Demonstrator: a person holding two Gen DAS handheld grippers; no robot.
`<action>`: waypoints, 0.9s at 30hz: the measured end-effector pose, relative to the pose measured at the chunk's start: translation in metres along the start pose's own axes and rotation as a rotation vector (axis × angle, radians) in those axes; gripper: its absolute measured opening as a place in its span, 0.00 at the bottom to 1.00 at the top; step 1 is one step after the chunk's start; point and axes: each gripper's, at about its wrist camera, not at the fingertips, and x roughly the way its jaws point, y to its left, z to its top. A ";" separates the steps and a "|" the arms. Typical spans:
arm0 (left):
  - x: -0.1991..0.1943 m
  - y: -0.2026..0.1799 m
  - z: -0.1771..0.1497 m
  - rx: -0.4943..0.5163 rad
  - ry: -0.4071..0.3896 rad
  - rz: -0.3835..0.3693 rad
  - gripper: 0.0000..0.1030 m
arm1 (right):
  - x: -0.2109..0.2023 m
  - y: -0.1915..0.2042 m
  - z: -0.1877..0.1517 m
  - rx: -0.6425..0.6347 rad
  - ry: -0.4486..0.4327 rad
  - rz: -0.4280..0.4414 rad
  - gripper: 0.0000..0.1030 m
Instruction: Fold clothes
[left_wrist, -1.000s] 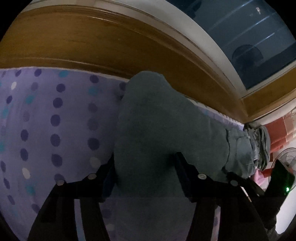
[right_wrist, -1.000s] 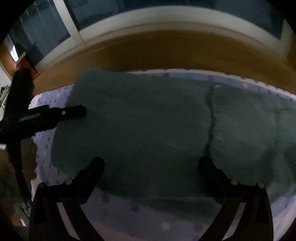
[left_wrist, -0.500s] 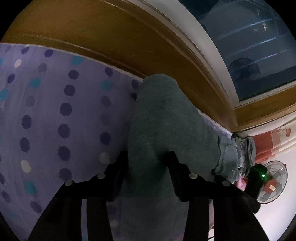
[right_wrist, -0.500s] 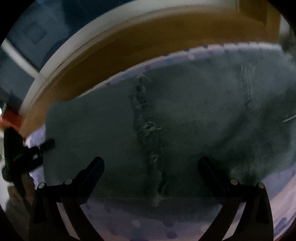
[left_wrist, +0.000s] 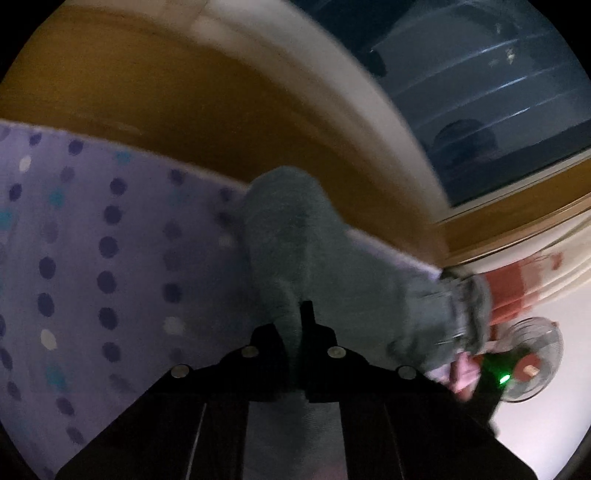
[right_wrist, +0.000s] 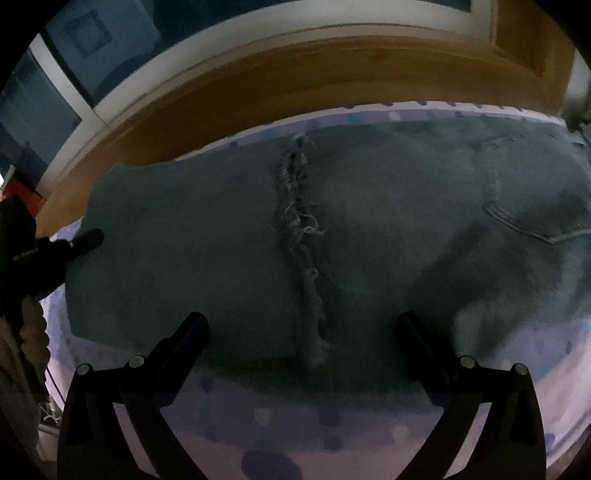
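Note:
Grey-green jeans (right_wrist: 229, 236) lie flat on a lilac dotted bedsheet (right_wrist: 295, 424), with a frayed rip (right_wrist: 299, 221) across the leg and a back pocket (right_wrist: 532, 206) at the right. My right gripper (right_wrist: 301, 328) hovers open over the near edge of the leg, straddling the rip. In the left wrist view the jeans (left_wrist: 314, 258) run away from me toward the waistband at right, and my left gripper (left_wrist: 295, 332) is shut on the leg end fabric. The left gripper (right_wrist: 74, 243) also shows at the leg end in the right wrist view.
A wooden bed frame (left_wrist: 166, 110) borders the far side of the sheet (left_wrist: 92, 258), with a dark window (left_wrist: 498, 74) above it. A standing fan (left_wrist: 532, 362) and red-white striped cloth (left_wrist: 517, 288) sit at the right, beyond the bed.
My left gripper has gone from open around the leg end to shut on the fabric. The right gripper shifted right along the leg, bringing the rip and pocket into view.

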 end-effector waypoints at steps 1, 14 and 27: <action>-0.005 -0.009 0.003 -0.012 -0.007 -0.026 0.05 | -0.005 -0.001 -0.004 0.008 -0.008 -0.001 1.00; 0.069 -0.280 -0.018 0.084 -0.114 -0.334 0.05 | -0.049 -0.100 -0.001 0.141 -0.144 -0.006 1.00; 0.333 -0.404 -0.130 0.182 0.167 -0.167 0.18 | -0.049 -0.252 -0.028 0.350 -0.070 -0.126 1.00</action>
